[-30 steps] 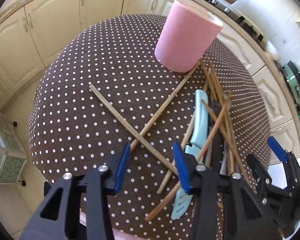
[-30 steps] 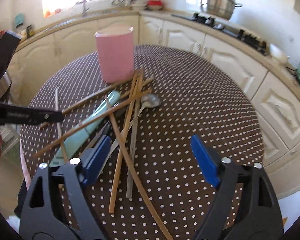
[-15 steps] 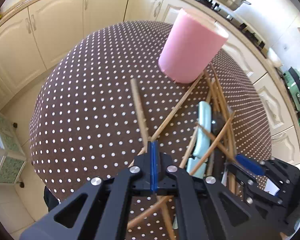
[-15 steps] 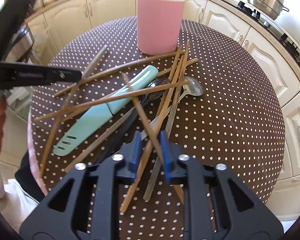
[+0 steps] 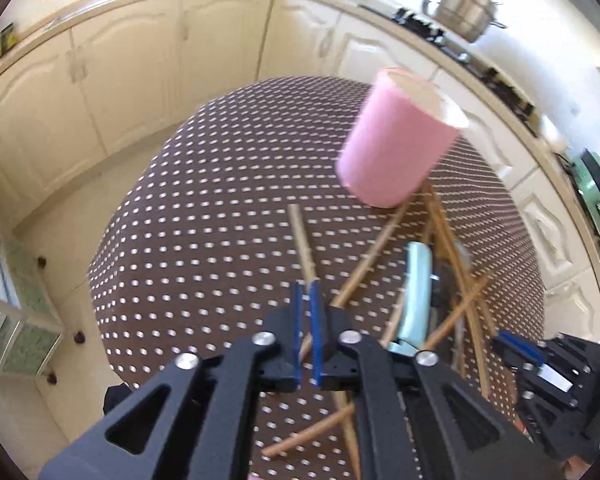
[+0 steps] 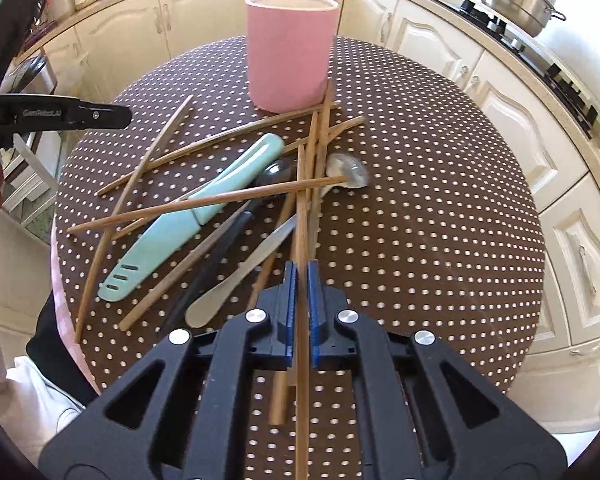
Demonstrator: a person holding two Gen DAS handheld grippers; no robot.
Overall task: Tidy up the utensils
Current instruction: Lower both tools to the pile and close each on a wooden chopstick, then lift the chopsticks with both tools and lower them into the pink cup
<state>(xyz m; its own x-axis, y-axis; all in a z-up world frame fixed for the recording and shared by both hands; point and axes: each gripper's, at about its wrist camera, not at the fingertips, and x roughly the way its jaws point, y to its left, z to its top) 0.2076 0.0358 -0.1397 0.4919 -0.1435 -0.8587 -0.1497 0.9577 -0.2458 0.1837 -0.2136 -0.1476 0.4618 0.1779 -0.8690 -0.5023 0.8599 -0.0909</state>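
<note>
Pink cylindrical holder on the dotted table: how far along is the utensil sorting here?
Nothing looks done: no utensil shows in the pink cylindrical holder, though its inside is mostly hidden. In hand: the left gripper, jaws opening, has a wooden chopstick between its pads; the right gripper is shut on another chopstick. Left on the brown dotted tablecloth: more chopsticks, the mint-green sheathed knife and metal spoons.

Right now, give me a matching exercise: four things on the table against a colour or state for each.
Things:
1. holder
2. sheathed knife
3. spoon
4. chopstick in the right tongs

Colour or state:
a. shiny metal, lying flat
b. pink, standing upright
c. wooden, clamped between blue pads
d. pale teal, lying under crossed chopsticks

Pairs: 1-b, 2-d, 3-a, 4-c
</note>
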